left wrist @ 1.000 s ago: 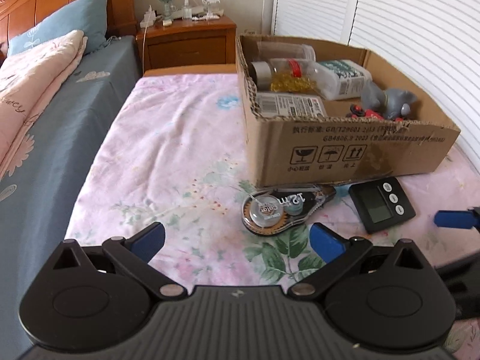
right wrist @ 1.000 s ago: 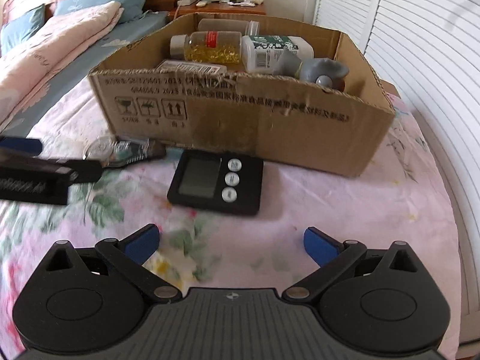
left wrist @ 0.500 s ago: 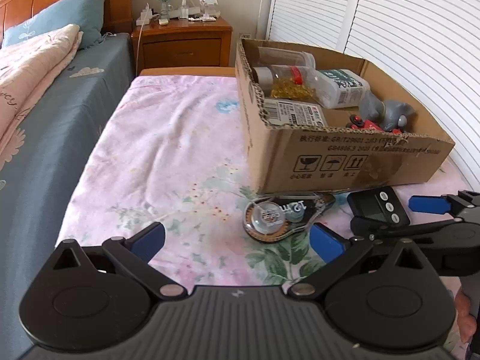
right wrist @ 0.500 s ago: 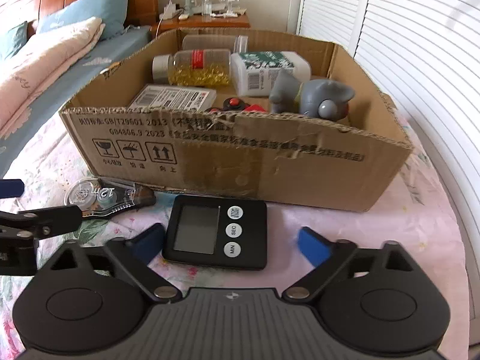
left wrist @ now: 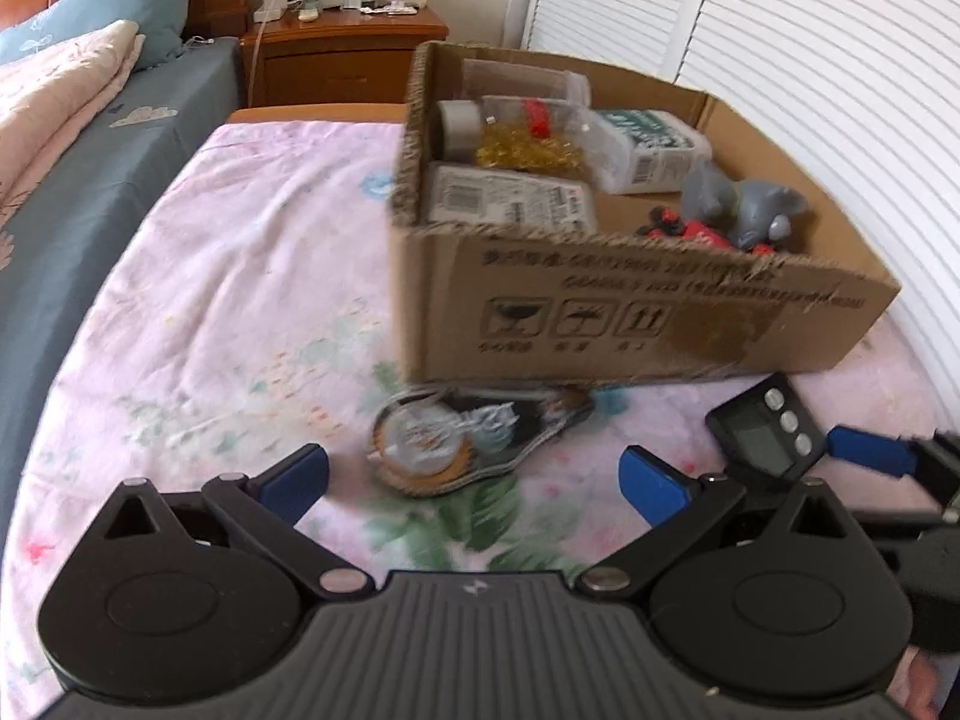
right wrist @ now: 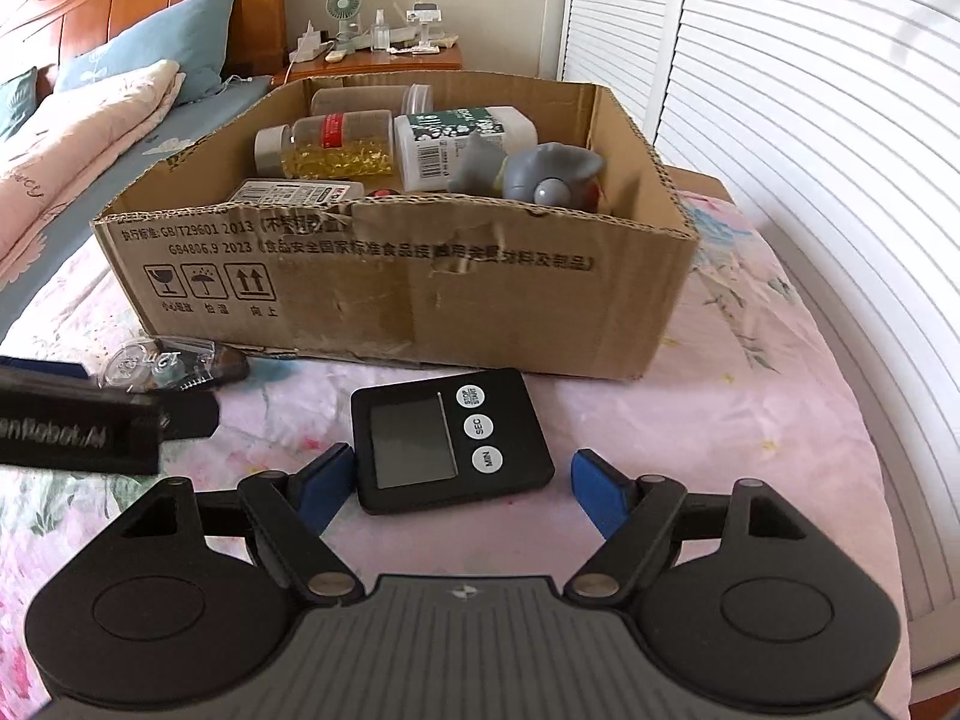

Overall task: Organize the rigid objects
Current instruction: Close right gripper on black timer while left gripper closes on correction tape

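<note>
Here, both grippers were low over the flowered sheet, in front of the box.

Left gripper [left wrist: 474, 474]: fingers spread wide and empty, pointing at the tape dispenser.
Right gripper [right wrist: 459, 489]: fingers spread on either side of the timer's near end; the left blue pad looked to be at or just beside the timer's edge, the right pad apart from it.
Timer [right wrist: 450, 441]: black, flat on the sheet, screen up, three round buttons along its right side, just in front of the box's near wall.
Tape dispenser [left wrist: 474, 435]: lay flat on the sheet, close to the box's front left corner, blurred in the left view; left of the timer.
Box [right wrist: 408, 294]: open brown cardboard, standing on the flowered sheet [left wrist: 240, 276].
Inside the box: a clear bottle of yellow capsules [right wrist: 336, 147] on its side, a white bottle [right wrist: 462, 141] beside it, a gray toy [right wrist: 534, 171] toward the right, a flat labelled pack [left wrist: 510, 201] near the front left, small red pieces by the toy.
Background: bed with blue pillow [right wrist: 162, 42] at left, wooden nightstand [left wrist: 348, 54] behind, white shutters at right.
</note>
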{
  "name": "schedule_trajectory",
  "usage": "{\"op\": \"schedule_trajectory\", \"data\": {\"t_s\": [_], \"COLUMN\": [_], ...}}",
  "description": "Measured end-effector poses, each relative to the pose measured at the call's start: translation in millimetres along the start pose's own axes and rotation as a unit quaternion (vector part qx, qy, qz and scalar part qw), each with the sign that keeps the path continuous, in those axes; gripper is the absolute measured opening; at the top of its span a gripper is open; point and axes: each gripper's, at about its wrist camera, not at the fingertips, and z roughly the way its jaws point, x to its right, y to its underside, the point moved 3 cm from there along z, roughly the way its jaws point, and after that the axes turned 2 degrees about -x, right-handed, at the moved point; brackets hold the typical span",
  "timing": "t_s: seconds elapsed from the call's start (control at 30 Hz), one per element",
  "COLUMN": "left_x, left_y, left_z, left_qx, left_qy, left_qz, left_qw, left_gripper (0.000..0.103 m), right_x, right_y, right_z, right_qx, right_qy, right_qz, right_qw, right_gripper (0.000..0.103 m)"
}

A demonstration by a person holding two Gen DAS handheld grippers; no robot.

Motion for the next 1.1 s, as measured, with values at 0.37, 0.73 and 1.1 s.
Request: {"op": "schedule_trajectory", "data": {"t_s": [0.37,0.73,1.1], "left_x": [30,28,15], "left_y": [-7,-7,0], "left_z": [18,17,9], "left_qx": [0.021,0.039,0.033], "left_qy": [-0.02,-0.034,-0.019], "left_qz": [0.055,0.065,0.087], "left_qw": [0.9981,0.9965,0.9955], "left_gripper": [0.1,0.091,0.089], "right_x": [10,17,10], "right_y": [5,7,-2], "right_z": [-2,4,10], "right_qx": [0.012,0.012,0.005], "right_qy": [-0.003,-0.004,-0.051], "right_qz": [-0.004,-0.002,-0.059], "right_qw": [1.0,1.0,0.997], "right_gripper": [0.089,0.103,0.103]}}
